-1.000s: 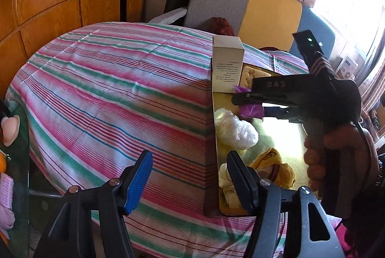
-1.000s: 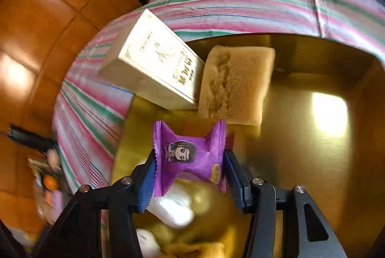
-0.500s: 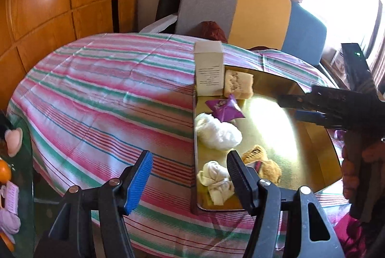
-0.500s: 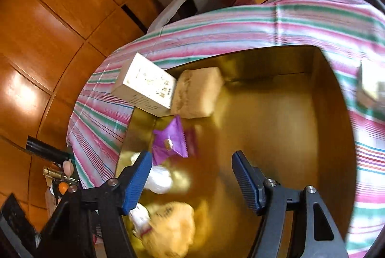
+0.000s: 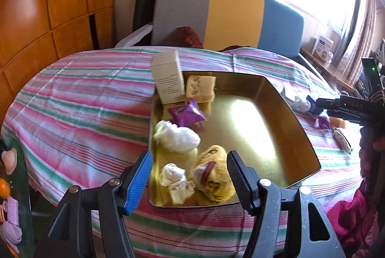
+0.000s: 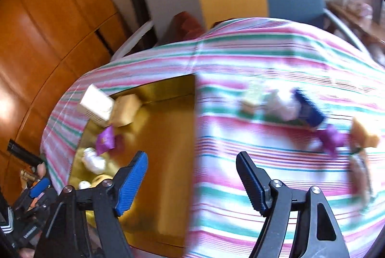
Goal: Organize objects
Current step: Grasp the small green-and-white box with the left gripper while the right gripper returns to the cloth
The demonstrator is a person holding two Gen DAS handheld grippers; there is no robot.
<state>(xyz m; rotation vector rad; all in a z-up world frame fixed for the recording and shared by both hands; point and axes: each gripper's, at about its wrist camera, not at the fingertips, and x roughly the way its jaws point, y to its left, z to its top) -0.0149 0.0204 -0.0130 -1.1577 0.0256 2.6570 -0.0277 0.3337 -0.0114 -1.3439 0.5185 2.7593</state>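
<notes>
Although nothing is gripped at this moment, the loose things on the striped tablecloth (image 6: 240, 185) look like easy handling, as far as the blurred right wrist view allows a judgement. Going left to right in that view, the gold tray (image 6: 168, 137) fills the lower left, with a pale carton (image 6: 96, 103), a sponge-like cake block (image 6: 126, 109) and a purple snack packet (image 6: 105, 140) along its left side. The right gripper (image 6: 192, 183) sits at bottom centre, its jaws wide and empty, having just been opening. To the upper right of its fingers, well apart from them, lies a row: a yellowish lump (image 6: 251, 99), a white wad (image 6: 284, 106), a dark blue item (image 6: 309, 111), a second purple packet (image 6: 330, 137) and a tan cake piece (image 6: 363, 135) at the right edge.

The purple packet is probably light, crinkly and slippery, so it is best pinched across its flat middle. The cake piece likely crumbles and needs a gentle hold on its broad sides.

In the left wrist view the left gripper (image 5: 189, 182) hangs at the bottom, jaws wide and holding nothing, over the tray's near end, where a white cloth knot (image 5: 175, 179) and a yellow plush toy (image 5: 214, 178) show between its fingers but lower down, untouched.
</notes>
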